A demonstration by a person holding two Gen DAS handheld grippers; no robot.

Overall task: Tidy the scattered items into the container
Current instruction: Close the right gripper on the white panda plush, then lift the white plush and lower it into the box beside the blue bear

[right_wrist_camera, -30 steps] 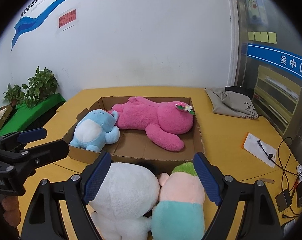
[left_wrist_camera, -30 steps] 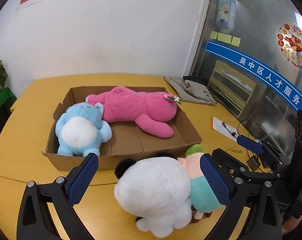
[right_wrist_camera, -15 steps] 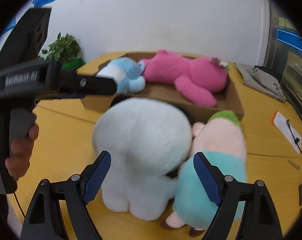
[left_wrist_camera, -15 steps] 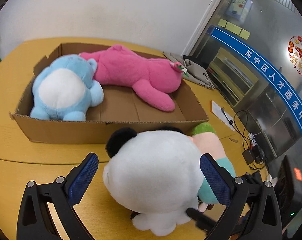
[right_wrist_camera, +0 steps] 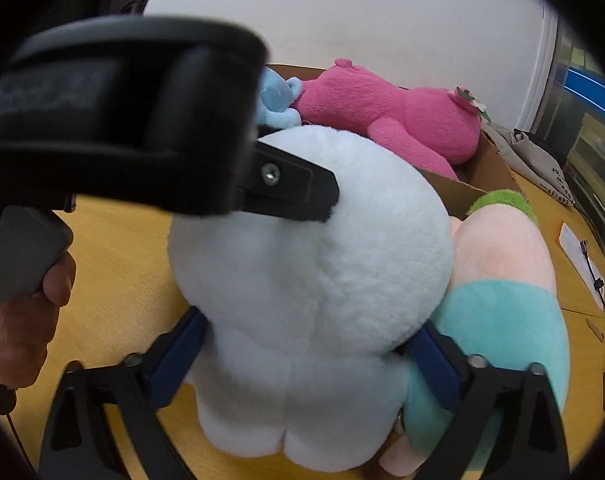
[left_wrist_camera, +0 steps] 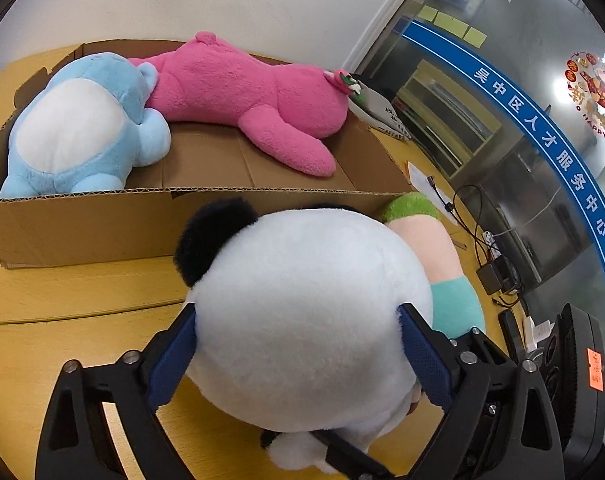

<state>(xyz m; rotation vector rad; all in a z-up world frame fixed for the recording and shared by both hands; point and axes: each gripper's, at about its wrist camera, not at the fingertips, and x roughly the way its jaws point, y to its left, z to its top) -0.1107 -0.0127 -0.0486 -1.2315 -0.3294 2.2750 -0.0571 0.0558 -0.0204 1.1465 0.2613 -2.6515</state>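
Observation:
A white panda plush (left_wrist_camera: 302, 312) with black ears sits on the yellow table in front of the cardboard box (left_wrist_camera: 102, 224). My left gripper (left_wrist_camera: 298, 356) is shut on its head, pads pressing both sides. My right gripper (right_wrist_camera: 302, 360) is shut on its body (right_wrist_camera: 310, 280) lower down. A pink plush with green hair and teal clothes (left_wrist_camera: 442, 276) leans against the panda's right side (right_wrist_camera: 498, 292). In the box lie a blue plush (left_wrist_camera: 82, 132) and a long pink plush (left_wrist_camera: 246, 96).
A grey bag (right_wrist_camera: 534, 160) lies behind the box on the right. Paper, cables and a charger (left_wrist_camera: 494, 280) lie at the table's right edge. The left gripper's body (right_wrist_camera: 122, 120) blocks the upper left of the right wrist view.
Both grippers moved forward and down onto the panda and closed on it. Before, they were open and stood back from it.

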